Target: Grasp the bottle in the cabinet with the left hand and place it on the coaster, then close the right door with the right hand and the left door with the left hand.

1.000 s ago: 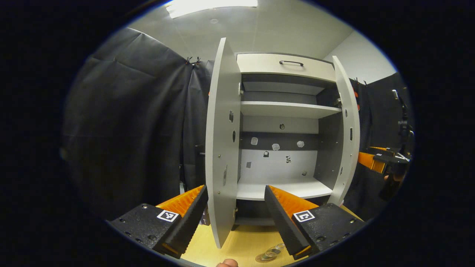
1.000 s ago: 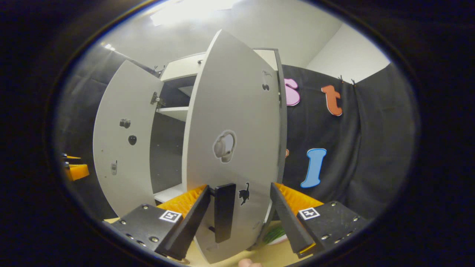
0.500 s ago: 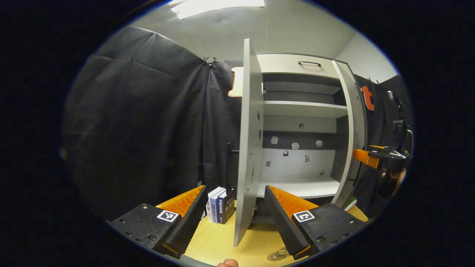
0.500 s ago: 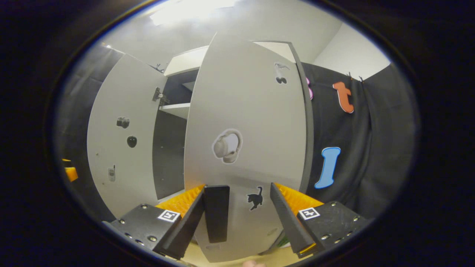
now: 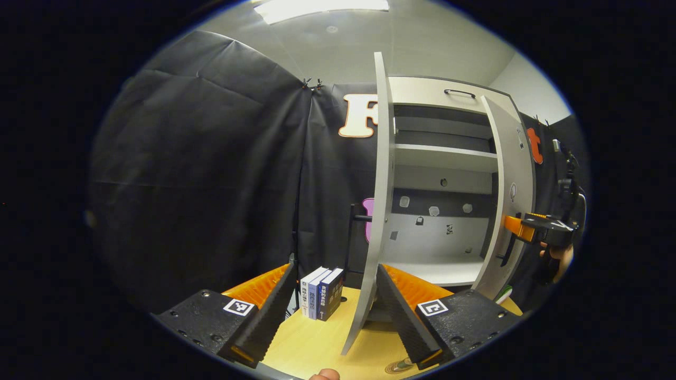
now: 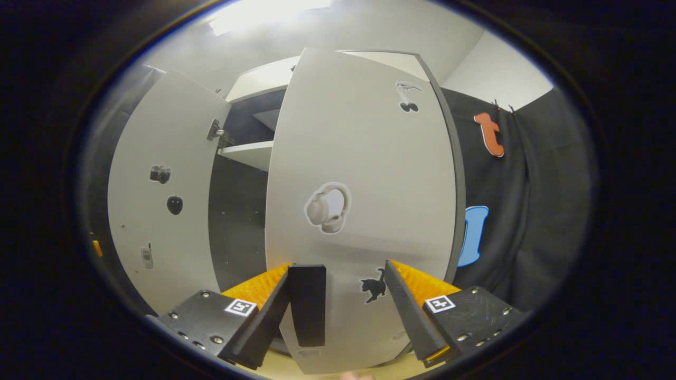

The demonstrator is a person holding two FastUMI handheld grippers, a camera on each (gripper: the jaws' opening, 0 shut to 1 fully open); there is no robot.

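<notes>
In the left gripper view the white cabinet (image 5: 443,158) stands on the wooden table. Its left door (image 5: 379,211) is edge-on and sticks out toward me between the fingers of my open left gripper (image 5: 335,311). The right door (image 5: 509,200) is swung partway in, with the right gripper (image 5: 520,228) against its outer face. By the lower edge a coaster (image 5: 395,368) carries the base of a clear bottle, mostly hidden behind one finger. In the right gripper view my open right gripper (image 6: 338,311) is close to the right door (image 6: 369,200), with its black handle (image 6: 307,303) beside one finger. The left door (image 6: 158,211) stands wide open.
Three books (image 5: 321,293) stand upright on the wooden table (image 5: 317,343) left of the cabinet. A drawer with a dark handle (image 5: 459,93) tops the cabinet. The shelves inside hold nothing. Black cloth walls close in behind and on both sides.
The right door has swung further toward shut with the right gripper following it. The left gripper view has shifted left, so the left door's edge now sits between its fingers and the books show.
</notes>
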